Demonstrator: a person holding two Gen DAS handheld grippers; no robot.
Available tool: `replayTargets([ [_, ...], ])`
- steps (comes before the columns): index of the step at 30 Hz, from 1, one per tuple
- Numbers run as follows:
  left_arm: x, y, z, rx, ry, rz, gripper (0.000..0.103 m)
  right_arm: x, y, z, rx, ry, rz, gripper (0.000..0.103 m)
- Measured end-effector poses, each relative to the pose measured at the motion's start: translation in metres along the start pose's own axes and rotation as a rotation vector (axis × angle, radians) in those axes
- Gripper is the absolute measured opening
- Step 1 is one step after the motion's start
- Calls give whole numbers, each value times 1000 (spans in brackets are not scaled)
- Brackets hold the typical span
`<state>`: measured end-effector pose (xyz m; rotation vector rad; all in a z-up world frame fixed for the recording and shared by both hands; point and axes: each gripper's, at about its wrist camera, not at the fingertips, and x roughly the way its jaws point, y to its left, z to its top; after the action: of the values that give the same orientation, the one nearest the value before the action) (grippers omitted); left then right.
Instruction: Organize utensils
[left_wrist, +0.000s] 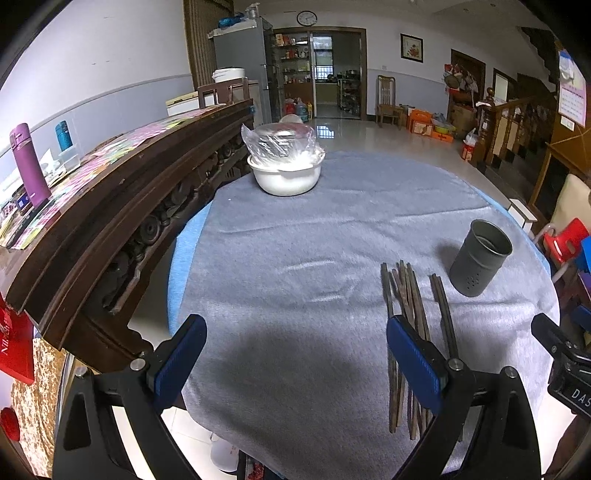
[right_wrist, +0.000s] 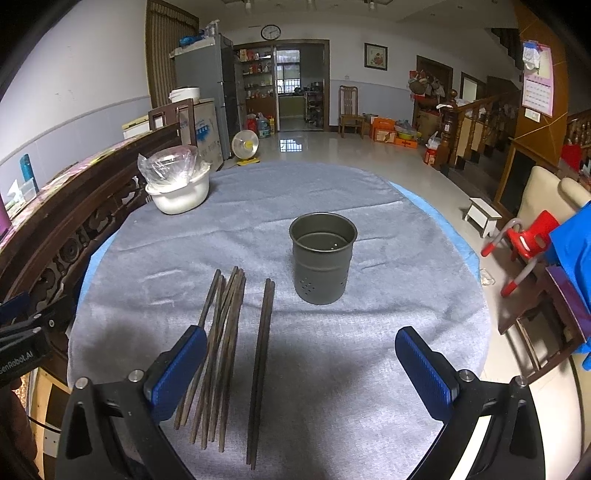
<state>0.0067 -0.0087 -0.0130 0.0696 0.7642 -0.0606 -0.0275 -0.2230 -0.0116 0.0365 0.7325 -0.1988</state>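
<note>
Wooden chopsticks (right_wrist: 225, 354) beside metal holder (right_wrist: 323, 257) on grey cloth (right_wrist: 369, 369), both grippers' fingers (right_wrist: 177, 373) spread, empty.

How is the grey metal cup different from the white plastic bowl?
The dark grey metal cup is tall and narrow; the white plastic bowl is low and wide. The cup is open and looks empty, while clear plastic wrap bulges from the bowl. The cup has small holes near its base. Both stand upright on the grey cloth.

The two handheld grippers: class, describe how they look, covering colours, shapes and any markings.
Each gripper, left gripper and right gripper, has black angular arms with silver pivot bolts and two ribbed blue finger pads. A white-lettered label sits on each black body.
</note>
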Motion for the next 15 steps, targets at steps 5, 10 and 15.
replayTargets([
  [5, -1, -5, 1, 24, 17, 8, 98, 1, 0, 0, -4, 32, -2, 103],
  [10, 1, -11, 2, 20, -11, -1, 98, 1, -3, 1, 3, 36, -1, 103],
  [15, 5, -13, 5, 10, 19, -16, 98, 5, -9, 1, 29, 5, 18, 103],
])
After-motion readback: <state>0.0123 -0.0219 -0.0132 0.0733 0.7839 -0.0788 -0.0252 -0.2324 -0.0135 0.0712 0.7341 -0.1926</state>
